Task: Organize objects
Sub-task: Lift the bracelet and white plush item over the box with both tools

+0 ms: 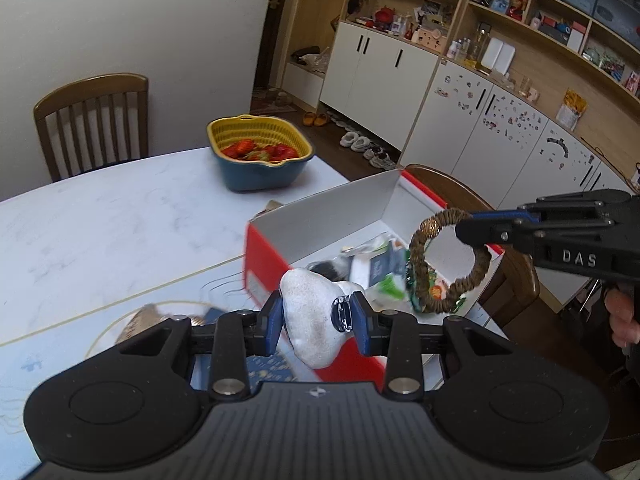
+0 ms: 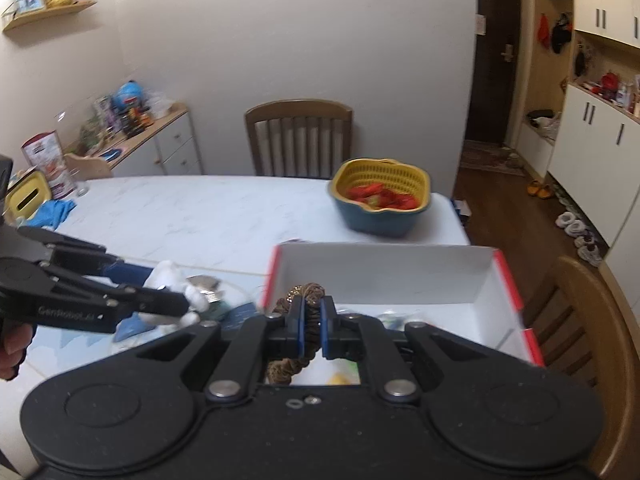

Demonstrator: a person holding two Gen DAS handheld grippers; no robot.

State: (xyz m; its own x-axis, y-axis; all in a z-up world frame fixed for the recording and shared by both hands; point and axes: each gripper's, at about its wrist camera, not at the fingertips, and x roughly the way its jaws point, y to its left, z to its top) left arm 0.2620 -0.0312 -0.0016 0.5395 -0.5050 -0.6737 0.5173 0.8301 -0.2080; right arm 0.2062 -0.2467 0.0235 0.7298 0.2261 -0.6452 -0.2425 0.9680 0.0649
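Red box [image 1: 352, 220] on white marble table [image 1: 120, 216]; left jaws grip white lump [image 1: 312, 320], right jaws woven ring [image 1: 448, 260].

Plain white walls [image 2: 300, 40] enclose a white marble-patterned table [image 1: 100, 216] with slatted brown wooden chairs [image 2: 299, 136]. White cabinets under open wooden shelving [image 1: 460, 92] line the dark wood floor [image 2: 496, 196].

Left gripper [image 1: 316, 320] level, blue pads [image 1: 273, 322] clamped on a held item. Right gripper [image 2: 311, 326] pads nearly together, also clamped (its fingers reach in from the right in the left wrist view, tilted slightly down).
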